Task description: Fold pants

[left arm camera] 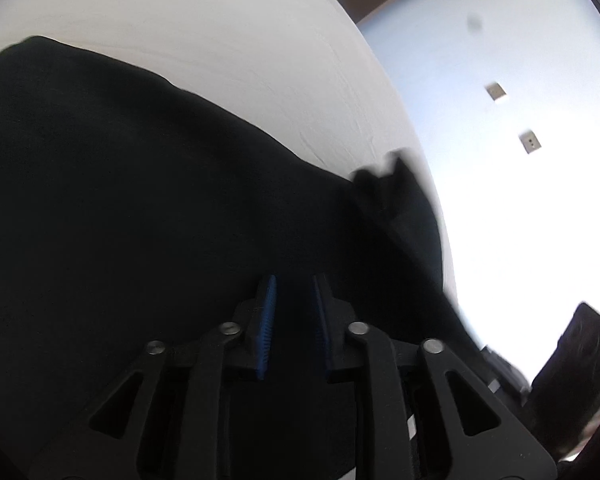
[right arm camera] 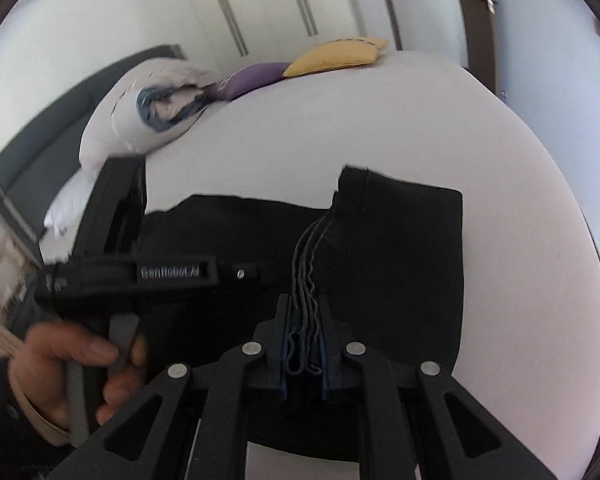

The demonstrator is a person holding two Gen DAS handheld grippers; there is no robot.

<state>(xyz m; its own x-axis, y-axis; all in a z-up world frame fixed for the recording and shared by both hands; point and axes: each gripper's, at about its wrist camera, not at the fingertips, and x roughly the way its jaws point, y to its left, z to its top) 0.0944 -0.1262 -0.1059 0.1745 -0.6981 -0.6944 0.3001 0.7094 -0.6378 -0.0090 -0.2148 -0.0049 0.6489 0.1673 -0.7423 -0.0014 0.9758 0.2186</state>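
Fingers (right arm camera: 304, 344) of right gripper pinch bunched pants (right arm camera: 400, 248), angled downward.

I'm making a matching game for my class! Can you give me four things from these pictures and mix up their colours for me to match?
Things:
1. pants
2. cushion nearest the wardrobe
3. cushion beside it
4. bed sheet

Colours:
A. purple
B. white
C. black
D. yellow

Pairs: 1-C, 2-D, 3-A, 4-B
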